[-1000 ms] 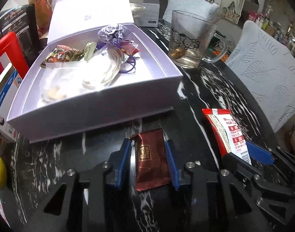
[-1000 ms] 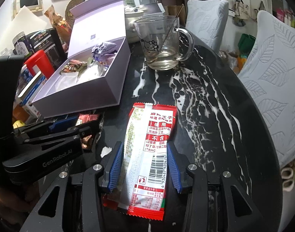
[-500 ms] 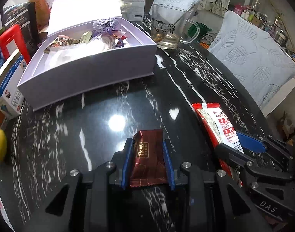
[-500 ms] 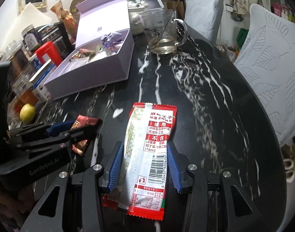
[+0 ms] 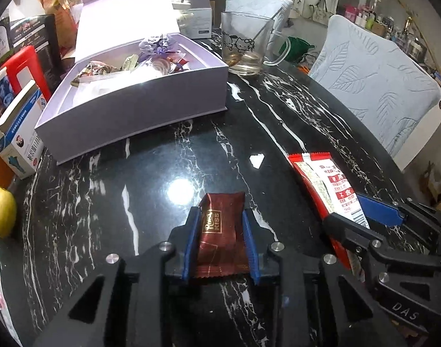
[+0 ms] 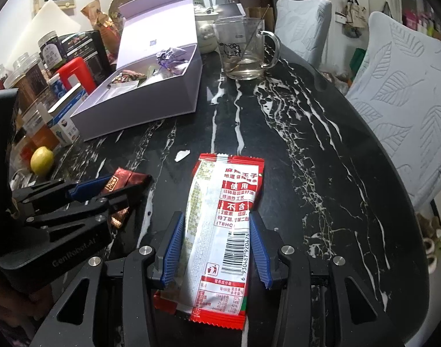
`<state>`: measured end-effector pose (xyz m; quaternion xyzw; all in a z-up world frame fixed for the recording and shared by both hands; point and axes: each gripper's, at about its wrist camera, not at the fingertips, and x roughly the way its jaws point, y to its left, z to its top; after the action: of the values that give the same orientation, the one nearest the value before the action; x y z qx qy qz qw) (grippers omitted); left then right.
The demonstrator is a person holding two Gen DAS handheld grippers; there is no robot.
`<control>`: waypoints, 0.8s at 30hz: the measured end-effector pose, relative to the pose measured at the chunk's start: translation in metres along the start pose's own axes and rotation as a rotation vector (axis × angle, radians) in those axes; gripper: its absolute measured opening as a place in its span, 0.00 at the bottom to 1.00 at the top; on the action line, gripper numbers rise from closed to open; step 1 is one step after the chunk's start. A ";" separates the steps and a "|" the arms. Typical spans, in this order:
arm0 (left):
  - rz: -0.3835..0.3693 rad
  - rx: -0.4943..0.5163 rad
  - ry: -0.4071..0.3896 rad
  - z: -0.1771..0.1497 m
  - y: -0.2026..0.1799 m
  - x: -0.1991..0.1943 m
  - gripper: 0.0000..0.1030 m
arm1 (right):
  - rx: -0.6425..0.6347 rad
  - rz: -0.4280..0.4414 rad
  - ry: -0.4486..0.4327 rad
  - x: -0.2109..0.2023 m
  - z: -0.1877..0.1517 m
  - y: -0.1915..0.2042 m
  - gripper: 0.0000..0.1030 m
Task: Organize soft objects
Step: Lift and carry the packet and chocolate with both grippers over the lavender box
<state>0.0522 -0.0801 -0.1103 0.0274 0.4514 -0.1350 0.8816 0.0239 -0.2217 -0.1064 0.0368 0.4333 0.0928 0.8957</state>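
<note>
My left gripper (image 5: 219, 219) is shut on a dark brown chocolate packet (image 5: 220, 231), held above the black marble table (image 5: 133, 190). It also shows in the right wrist view (image 6: 125, 185). My right gripper (image 6: 216, 225) is shut on a red and white snack packet (image 6: 220, 225), seen too in the left wrist view (image 5: 327, 185). The open lilac box (image 5: 139, 101) with wrapped sweets and a purple pouch (image 5: 158, 44) stands at the far left, well ahead of both grippers.
A glass Hello Kitty mug (image 5: 245, 47) with a spoon stands right of the box. A lemon (image 5: 0, 211), a blue and white carton (image 5: 20, 133) and jars crowd the left edge. Pale padded chairs (image 5: 373, 86) stand beyond the table's right edge.
Both grippers have pulled back from the box with their packets held; the box and mug now look farther away. The left gripper has closed tighter on the chocolate packet.
</note>
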 end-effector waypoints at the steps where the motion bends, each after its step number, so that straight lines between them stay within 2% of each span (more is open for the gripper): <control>1: -0.007 -0.003 0.000 -0.001 0.000 -0.001 0.27 | 0.001 0.003 -0.003 -0.001 0.000 0.000 0.43; 24: -0.047 -0.026 -0.155 -0.001 0.013 -0.072 0.27 | -0.021 0.111 -0.112 -0.054 -0.002 0.029 0.43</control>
<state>0.0151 -0.0516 -0.0538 -0.0054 0.3840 -0.1515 0.9108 -0.0146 -0.2035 -0.0622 0.0568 0.3788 0.1448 0.9123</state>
